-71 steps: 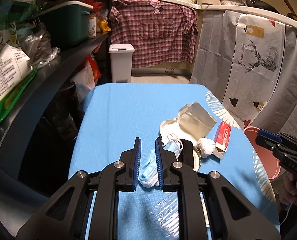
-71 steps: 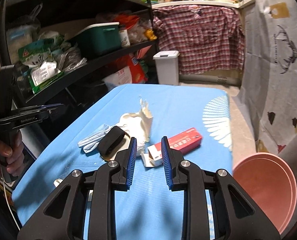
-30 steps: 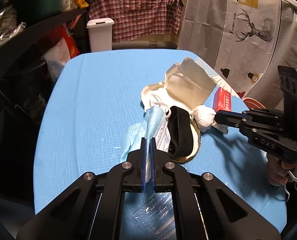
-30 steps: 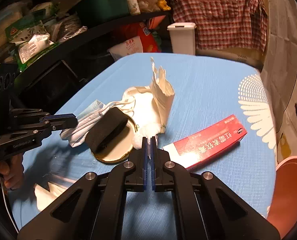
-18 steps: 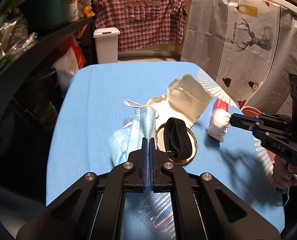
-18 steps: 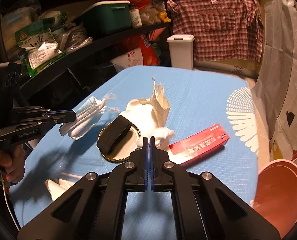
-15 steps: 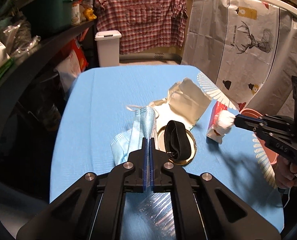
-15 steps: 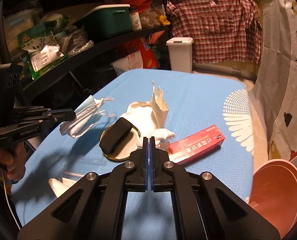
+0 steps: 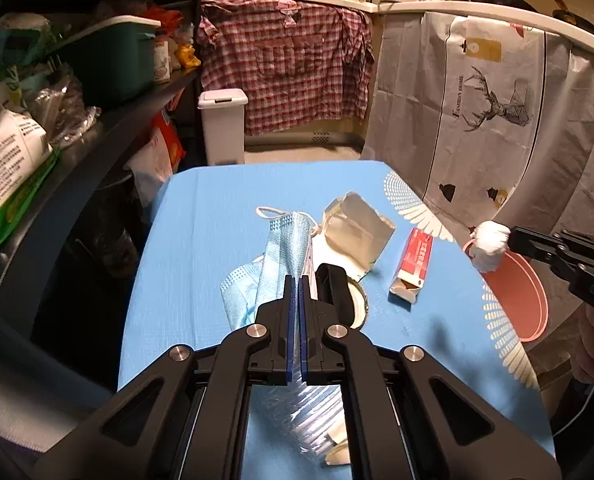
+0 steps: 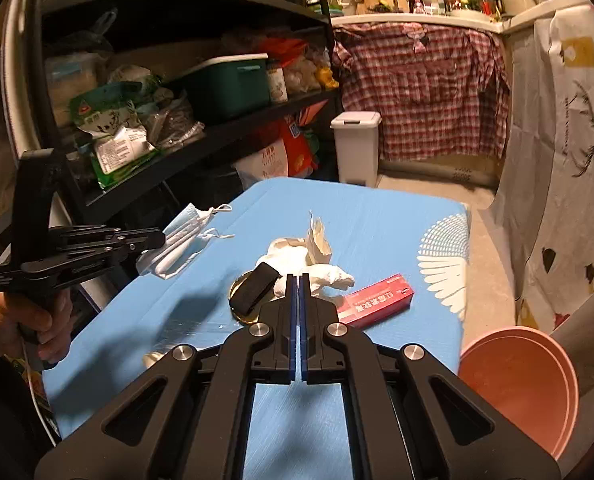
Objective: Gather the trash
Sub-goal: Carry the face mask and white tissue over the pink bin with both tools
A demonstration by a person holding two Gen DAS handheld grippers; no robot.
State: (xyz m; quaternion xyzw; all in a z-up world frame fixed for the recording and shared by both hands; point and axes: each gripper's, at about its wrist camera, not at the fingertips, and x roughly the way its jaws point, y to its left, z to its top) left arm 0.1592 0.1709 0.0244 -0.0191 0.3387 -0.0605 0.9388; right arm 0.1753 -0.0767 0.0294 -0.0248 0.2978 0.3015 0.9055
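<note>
- My left gripper (image 9: 296,280) is clamped on a light blue face mask (image 9: 287,248); the mask hangs from the pads, clear of the blue table (image 9: 201,240), ear loops dangling.
- From the right wrist view, the same mask (image 10: 181,240) juts out past the left jaws, over the table's left edge.
- My right gripper (image 10: 299,280) is clenched on a crumpled white tissue (image 10: 329,276); in the left wrist view the wad (image 9: 489,244) sits at the jaw tips, above the rim of the pink basin (image 9: 513,296).
- Pink basin stands off the table's right side, lower than the tabletop (image 10: 517,384).
- On the table: red carton (image 9: 415,264), one end flap open, lying flat near the right edge.
- Torn cream paper bag (image 9: 357,236) in the middle, partly upright.
- Round gold lid (image 9: 359,308) with a black band (image 9: 335,292) resting on it, just beside the bag.
- Clear crinkled plastic wrapper (image 9: 301,412) at the near edge, mostly hidden beneath my left gripper body.
- White lidded bin (image 9: 221,128) on the floor beyond the far end of the table, well apart from everything I hold.
- A hand (image 10: 33,328) grips the left gripper's handle.
</note>
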